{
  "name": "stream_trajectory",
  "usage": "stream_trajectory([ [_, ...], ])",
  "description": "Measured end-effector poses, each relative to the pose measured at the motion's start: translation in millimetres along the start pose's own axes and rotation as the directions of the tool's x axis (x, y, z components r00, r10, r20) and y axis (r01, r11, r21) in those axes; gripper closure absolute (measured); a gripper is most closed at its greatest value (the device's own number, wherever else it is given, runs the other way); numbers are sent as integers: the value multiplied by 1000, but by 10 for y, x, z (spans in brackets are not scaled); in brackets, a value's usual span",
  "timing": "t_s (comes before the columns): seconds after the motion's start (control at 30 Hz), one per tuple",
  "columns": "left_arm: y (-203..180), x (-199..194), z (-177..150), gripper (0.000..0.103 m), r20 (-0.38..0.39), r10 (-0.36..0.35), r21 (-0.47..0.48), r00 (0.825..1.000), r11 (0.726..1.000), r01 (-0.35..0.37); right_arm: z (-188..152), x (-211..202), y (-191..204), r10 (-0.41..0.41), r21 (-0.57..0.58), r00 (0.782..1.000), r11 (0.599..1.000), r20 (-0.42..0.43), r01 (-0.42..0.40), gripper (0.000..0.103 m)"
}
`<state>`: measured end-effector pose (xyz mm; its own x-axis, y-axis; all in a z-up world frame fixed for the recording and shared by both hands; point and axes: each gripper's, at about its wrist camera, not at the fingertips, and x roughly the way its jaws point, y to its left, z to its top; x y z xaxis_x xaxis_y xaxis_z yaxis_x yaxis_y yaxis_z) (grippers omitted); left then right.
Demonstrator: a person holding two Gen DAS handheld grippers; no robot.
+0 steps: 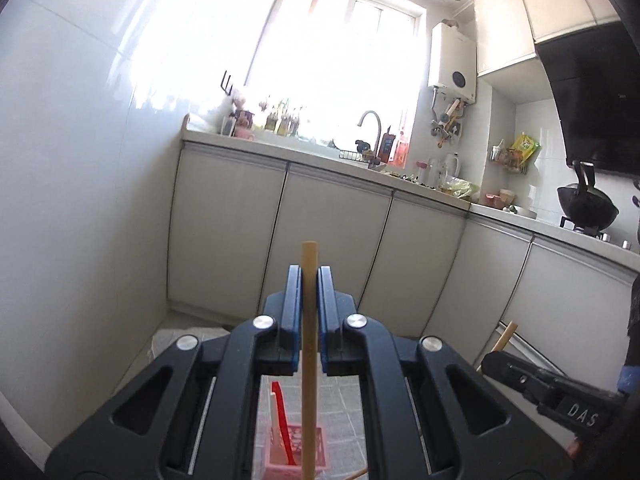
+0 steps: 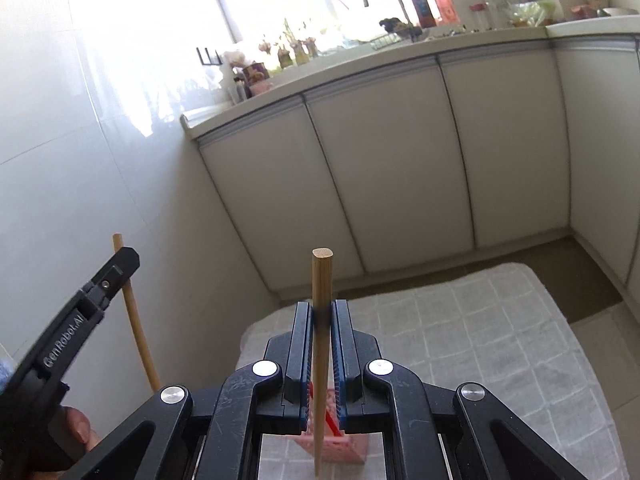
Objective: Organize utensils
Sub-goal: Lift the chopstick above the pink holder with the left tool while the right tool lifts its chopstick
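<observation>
My left gripper point(image 1: 309, 280) is shut on a wooden chopstick point(image 1: 309, 344) held upright, its lower end over a pink slotted utensil basket point(image 1: 296, 450) that holds a red utensil point(image 1: 282, 420). My right gripper point(image 2: 322, 316) is shut on a second wooden chopstick point(image 2: 321, 360), also upright above the pink basket point(image 2: 340, 446). The right gripper shows at the right edge of the left wrist view point(image 1: 496, 354). The left gripper point(image 2: 120, 264) with its chopstick point(image 2: 134, 320) shows at the left of the right wrist view.
The basket stands on a table covered with a white checked cloth point(image 2: 460, 340). Grey kitchen cabinets point(image 1: 332, 248) run behind, with a counter, a sink tap point(image 1: 370, 122) and a bright window. A black wok point(image 1: 586, 204) sits on the stove at right. A white tiled wall is at left.
</observation>
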<state>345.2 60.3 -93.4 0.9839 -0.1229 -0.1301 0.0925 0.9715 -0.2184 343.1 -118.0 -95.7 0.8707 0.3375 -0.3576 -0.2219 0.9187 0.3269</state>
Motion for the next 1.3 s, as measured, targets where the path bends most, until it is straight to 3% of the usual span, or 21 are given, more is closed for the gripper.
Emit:
stream_trajectory([
  [0.13,33,301,-78,95,24,-4,17,1000,1000,3,21,201,-15,-1,-34,999,999,43,2,95],
  [0.27,107,545,-152,95,50,10,10,999,1000,-10,-54,501,-110,10,-22,999,1000,31,-9,95],
  [0.47,183,854,-360,95,25,22,-13,999,1000,-22,-156,787,-217,15,-17,1000,1000,5,-15,95],
  [0.73,229,930,-612,95,-35,35,-1,999,999,-35,-278,976,-90,-10,-94,999,996,-36,7,95],
  [0.93,263,966,-575,95,-72,19,-23,997,1000,-21,-342,1055,-106,3,-83,997,997,-80,-10,94],
  [1.1,223,819,-363,95,14,35,-23,999,999,-35,-360,1081,-136,4,-76,996,997,-92,-12,95],
  [1.2,186,748,-279,95,85,77,-12,993,997,-76,-362,1077,-143,11,-73,996,997,-93,-18,95],
  [1.3,187,783,-281,95,108,112,-10,988,994,-112,-367,1071,-140,20,-70,995,997,-94,-26,95],
])
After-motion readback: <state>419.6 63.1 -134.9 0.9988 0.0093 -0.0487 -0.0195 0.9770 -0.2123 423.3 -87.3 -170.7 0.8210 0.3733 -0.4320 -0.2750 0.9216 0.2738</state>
